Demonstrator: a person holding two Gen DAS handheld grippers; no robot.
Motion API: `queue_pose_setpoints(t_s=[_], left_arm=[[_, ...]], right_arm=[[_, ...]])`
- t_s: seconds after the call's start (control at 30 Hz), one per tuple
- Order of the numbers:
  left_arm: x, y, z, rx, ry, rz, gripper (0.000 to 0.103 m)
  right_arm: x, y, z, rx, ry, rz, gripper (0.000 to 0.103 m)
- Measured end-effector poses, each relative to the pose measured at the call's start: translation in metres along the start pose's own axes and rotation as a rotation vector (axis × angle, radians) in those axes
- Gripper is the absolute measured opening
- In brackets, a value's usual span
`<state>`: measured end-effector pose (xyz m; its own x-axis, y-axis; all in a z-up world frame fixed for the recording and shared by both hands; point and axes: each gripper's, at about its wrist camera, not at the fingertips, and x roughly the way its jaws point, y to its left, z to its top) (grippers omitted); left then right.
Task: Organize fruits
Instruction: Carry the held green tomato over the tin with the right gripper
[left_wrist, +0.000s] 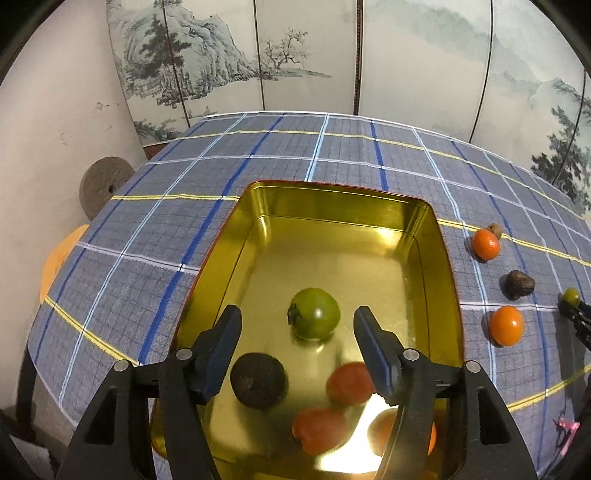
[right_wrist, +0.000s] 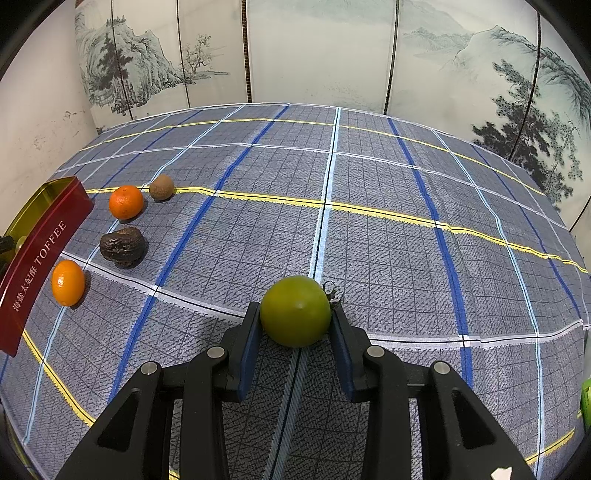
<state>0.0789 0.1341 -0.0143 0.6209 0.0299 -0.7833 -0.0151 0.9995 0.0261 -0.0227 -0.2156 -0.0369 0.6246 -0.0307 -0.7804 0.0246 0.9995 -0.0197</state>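
The right gripper (right_wrist: 295, 325) clamps a small round green tomato (right_wrist: 295, 311) across its smooth, slippery, bruisable sides, well right of the gold-lined toffee tin (right_wrist: 48, 221). The left gripper (left_wrist: 295, 339) hangs released above that tin.

Blue plaid tablecloth (right_wrist: 369, 229), painted landscape screen (left_wrist: 229, 66) behind, perhaps a millstone (left_wrist: 105, 184) by the wall

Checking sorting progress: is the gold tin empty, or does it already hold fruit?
Not empty. The open gold tin holds a green tomato, a dark round fruit and blurred reddish-orange fruits near its front; their exact count is unclear.
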Motion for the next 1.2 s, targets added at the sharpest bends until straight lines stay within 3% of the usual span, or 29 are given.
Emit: queue_pose_setpoints(t_s=[0.17, 0.53, 1.2], left_arm=[[-0.005, -0.005, -0.006, 0.005, 0.01, -0.008, 0.069], [-0.014, -0.004, -0.008, -0.026, -0.006, -0.011, 0.07], [-0.029, 0.043, -0.019, -0.173, -0.012, 0.023, 0.072]], right_arm=[[0.001, -0.001, 0.002, 0.015, 0.003, 0.008, 0.033], [-0.016, 0.03, 0.025, -0.03, -0.036, 0.045, 0.033], [-0.044, 0.195, 0.061, -0.304, -0.085, 0.391, 0.033]])
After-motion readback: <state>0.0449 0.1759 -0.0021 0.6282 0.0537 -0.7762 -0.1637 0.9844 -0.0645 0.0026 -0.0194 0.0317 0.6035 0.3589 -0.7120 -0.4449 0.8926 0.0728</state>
